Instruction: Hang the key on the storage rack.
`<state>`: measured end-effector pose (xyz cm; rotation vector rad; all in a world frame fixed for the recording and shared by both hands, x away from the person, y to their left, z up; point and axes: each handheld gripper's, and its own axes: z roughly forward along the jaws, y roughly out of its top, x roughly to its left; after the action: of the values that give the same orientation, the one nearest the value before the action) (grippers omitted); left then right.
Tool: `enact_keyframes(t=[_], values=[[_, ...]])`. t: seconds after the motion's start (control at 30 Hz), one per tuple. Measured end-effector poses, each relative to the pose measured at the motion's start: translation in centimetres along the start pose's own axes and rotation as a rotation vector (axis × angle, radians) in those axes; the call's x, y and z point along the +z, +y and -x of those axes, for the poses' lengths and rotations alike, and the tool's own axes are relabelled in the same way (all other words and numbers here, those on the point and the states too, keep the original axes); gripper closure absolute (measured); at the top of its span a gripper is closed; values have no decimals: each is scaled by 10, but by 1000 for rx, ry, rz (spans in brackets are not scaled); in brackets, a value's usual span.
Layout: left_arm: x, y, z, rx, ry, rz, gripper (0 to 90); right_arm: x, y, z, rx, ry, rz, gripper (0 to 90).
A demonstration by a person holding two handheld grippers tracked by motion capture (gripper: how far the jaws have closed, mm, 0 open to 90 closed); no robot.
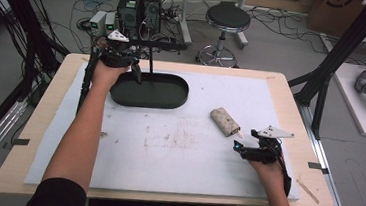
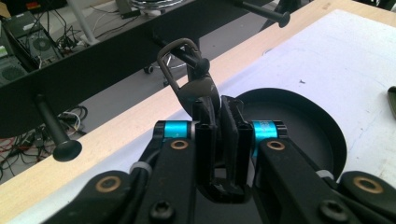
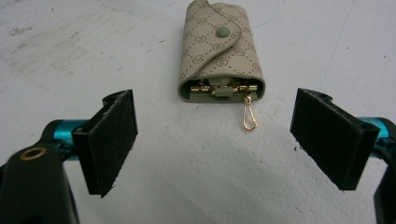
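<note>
We are working at a worktop (image 1: 42,136) covered by a white mat (image 1: 166,152), with a black oval tray (image 1: 150,90) toward its far left and a black rack (image 2: 107,51) with pegs just beyond the far edge. Our left claw (image 2: 219,112) is hovering above the tray's near rim, its jaws nearly pressed together and pinching a dark key fob (image 2: 198,91) whose ring (image 2: 175,58) is looped on a peg. We judge the step is taking the fob off that peg, so we should be drawing it straight along the peg, keeping the pinch firm and the ring untwisted. On the right, a beige key pouch (image 3: 220,51) is lying flat on the mat, its gold clip (image 3: 250,116) pointing toward our right claw (image 3: 215,142), which is spread wide, empty, just short of it.
</note>
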<state>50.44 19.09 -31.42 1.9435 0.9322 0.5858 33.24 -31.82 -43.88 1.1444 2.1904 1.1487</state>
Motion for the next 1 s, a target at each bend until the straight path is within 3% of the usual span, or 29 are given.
enact_keyframes(t=[0.07, 0.23, 0.6, 0.83, 1.0], values=[[-1, -2, 0, -13, -6, -4, 707, 0, 0, 0, 1, 0, 1, 152], [-11, -12, 5, -32, -27, 3, 627, -1, 0, -1, 0, 0, 1, 152], [-37, -51, 24, -74, -85, 26, 412, -1, 0, -2, -3, -1, 3, 152], [-50, -70, 46, -33, -145, 31, 353, 0, 0, -2, -7, 1, 0, 152], [-52, -84, 63, -30, -198, 40, 328, 0, 0, -2, -6, 1, -1, 152]])
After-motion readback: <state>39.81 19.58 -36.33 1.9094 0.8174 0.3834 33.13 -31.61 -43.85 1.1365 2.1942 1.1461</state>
